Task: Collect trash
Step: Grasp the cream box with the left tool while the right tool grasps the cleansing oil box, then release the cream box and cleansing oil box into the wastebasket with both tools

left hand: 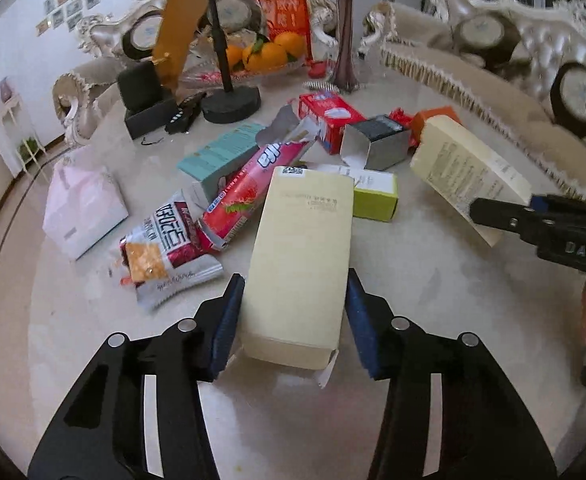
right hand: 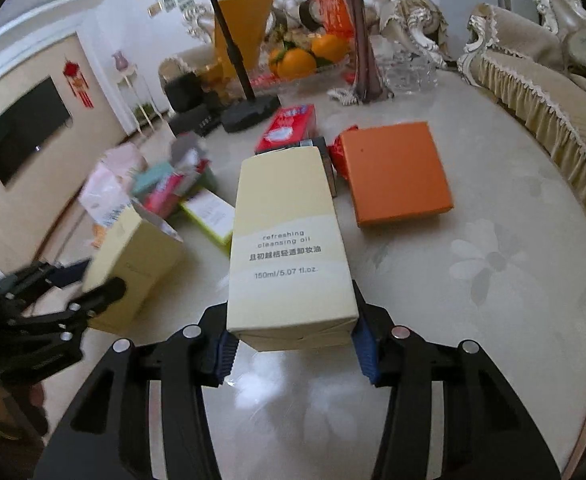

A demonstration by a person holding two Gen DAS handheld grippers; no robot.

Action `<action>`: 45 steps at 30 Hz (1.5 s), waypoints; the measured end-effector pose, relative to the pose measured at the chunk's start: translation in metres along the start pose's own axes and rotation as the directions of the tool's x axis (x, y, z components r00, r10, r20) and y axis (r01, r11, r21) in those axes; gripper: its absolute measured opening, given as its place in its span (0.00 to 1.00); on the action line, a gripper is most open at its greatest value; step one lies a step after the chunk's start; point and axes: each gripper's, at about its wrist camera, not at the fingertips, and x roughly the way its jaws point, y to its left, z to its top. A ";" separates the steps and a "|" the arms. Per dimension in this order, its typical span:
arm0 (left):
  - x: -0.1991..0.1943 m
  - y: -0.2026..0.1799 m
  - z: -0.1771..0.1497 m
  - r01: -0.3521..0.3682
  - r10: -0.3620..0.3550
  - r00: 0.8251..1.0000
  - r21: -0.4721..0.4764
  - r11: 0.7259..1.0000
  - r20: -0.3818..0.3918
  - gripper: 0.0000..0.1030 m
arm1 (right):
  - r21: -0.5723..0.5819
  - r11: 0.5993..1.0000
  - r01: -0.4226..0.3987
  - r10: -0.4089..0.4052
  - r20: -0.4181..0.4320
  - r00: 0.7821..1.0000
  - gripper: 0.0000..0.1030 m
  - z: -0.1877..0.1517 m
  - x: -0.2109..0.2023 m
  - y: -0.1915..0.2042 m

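My left gripper is shut on the near end of a long cream carton, its blue pads against both long sides. In the right wrist view this gripper and its carton show blurred at the left. My right gripper is shut on a second cream carton printed "refreshing cleansing oil". The left wrist view shows that carton tilted and off the marble table, with my right gripper at its lower corner.
Several pieces of trash lie mid-table: snack wrappers, a teal box, a red box, a silver box, a green box, an orange box, a pink bag. Behind stand a black stand, an orange tray, a vase.
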 end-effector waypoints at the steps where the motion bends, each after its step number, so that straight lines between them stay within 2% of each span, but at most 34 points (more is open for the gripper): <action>1: -0.005 0.001 -0.002 0.014 -0.014 1.000 -0.019 1.000 0.010 0.48 | 0.007 1.000 -0.025 0.025 0.015 1.000 0.45 -0.004 -0.011 0.001; 5: -0.051 0.000 -0.026 0.111 -0.101 0.987 -0.077 0.991 0.123 0.48 | -0.031 0.994 -0.106 0.108 0.074 0.991 0.45 -0.029 -0.056 0.007; 9: -0.105 -0.011 -0.063 0.188 -0.166 0.960 -0.084 0.978 0.224 0.48 | -0.045 0.981 -0.188 0.192 0.110 0.975 0.45 -0.072 -0.100 0.010; 12: -0.147 -0.034 -0.101 0.228 -0.207 0.944 -0.053 0.972 0.258 0.48 | -0.047 0.966 -0.254 0.258 0.101 0.961 0.45 -0.111 -0.131 0.011; 15: -0.189 -0.063 -0.152 0.267 -0.252 0.934 -0.027 0.963 0.253 0.48 | -0.054 0.948 -0.313 0.316 0.074 0.946 0.45 -0.151 -0.164 0.014; 19: -0.208 -0.090 -0.213 0.287 -0.271 0.945 -0.070 0.955 0.180 0.48 | -0.104 0.943 -0.315 0.317 -0.005 0.949 0.45 -0.194 -0.192 0.022; 20: -0.207 -0.099 -0.233 0.279 -0.267 0.955 -0.085 0.956 0.132 0.48 | -0.103 0.945 -0.312 0.309 -0.038 0.950 0.45 -0.207 -0.196 0.023; 21: -0.203 -0.103 -0.244 0.272 -0.262 0.960 -0.106 0.956 0.099 0.48 | -0.102 0.945 -0.311 0.305 -0.067 0.950 0.45 -0.215 -0.195 0.024; 23: -0.191 -0.109 -0.268 0.282 -0.280 0.959 -0.163 0.945 0.037 0.48 | -0.090 0.949 -0.302 0.288 -0.135 0.948 0.45 -0.234 -0.186 0.024; 26: -0.163 -0.117 -0.295 0.240 -0.257 0.965 -0.212 0.947 -0.055 0.48 | -0.082 0.959 -0.270 0.245 -0.240 0.940 0.45 -0.255 -0.158 0.022; 29: -0.131 -0.128 -0.312 0.211 -0.250 0.955 -0.228 0.951 -0.158 0.48 | -0.106 0.972 -0.209 0.163 -0.337 0.927 0.45 -0.274 -0.121 0.022; 33: -0.097 -0.135 -0.322 0.171 -0.224 0.944 -0.222 0.960 -0.243 0.48 | -0.113 0.979 -0.169 0.104 -0.437 0.893 0.45 -0.291 -0.076 0.021; 37: -0.071 -0.139 -0.336 0.143 -0.216 0.924 -0.238 0.961 -0.317 0.48 | -0.126 0.982 -0.137 0.057 -0.497 0.866 0.45 -0.302 -0.043 0.021; 40: -0.059 -0.133 -0.343 0.135 -0.227 0.912 -0.272 0.953 -0.341 0.49 | -0.152 0.979 -0.133 0.037 -0.509 0.860 0.45 -0.304 -0.029 0.027; 42: -0.052 -0.126 -0.346 0.138 -0.249 0.902 -0.311 0.940 -0.353 0.53 | -0.159 0.978 -0.137 0.037 -0.510 0.859 0.46 -0.307 -0.022 0.030; 43: -0.047 -0.123 -0.348 0.124 -0.244 0.898 -0.322 0.939 -0.367 0.69 | -0.160 0.977 -0.139 0.037 -0.517 0.855 0.48 -0.310 -0.019 0.031; 45: -0.045 -0.125 -0.350 0.062 -0.179 0.903 -0.292 0.954 -0.391 0.84 | -0.182 0.976 -0.119 0.006 -0.524 0.852 0.65 -0.315 -0.011 0.032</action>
